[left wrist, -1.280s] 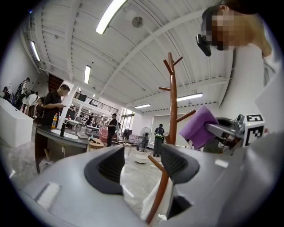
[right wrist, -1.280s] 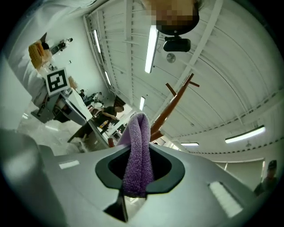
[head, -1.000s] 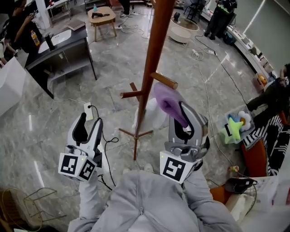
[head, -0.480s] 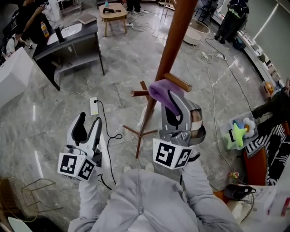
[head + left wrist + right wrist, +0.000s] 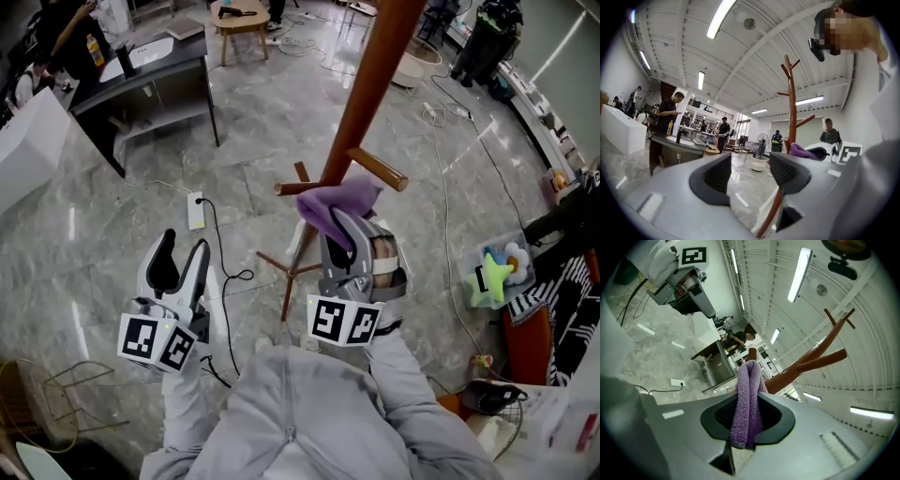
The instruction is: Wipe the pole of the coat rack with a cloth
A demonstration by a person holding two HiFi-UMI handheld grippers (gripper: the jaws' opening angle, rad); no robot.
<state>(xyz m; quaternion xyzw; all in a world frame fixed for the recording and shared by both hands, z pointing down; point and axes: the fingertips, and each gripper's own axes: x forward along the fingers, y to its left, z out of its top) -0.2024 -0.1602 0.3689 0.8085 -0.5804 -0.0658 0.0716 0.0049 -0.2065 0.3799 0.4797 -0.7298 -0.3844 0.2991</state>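
no readable text, labels, brands, numbers or signs

The cloth [image 5: 339, 200] is purple, thick-piled terry. It is folded over on itself and pinched between the jaws of the right gripper [image 5: 749, 414], and its doubled end stands up out of them as a soft hump. In the head view this bunched end lies against the near side of the pole [image 5: 362, 101], just under two short pegs [image 5: 377, 170]. The coat rack [image 5: 792, 108] is reddish-brown wood. Its round pole stands upright on thin spread feet [image 5: 285, 277] on the grey marble floor [image 5: 112, 244], with more forked pegs higher up.
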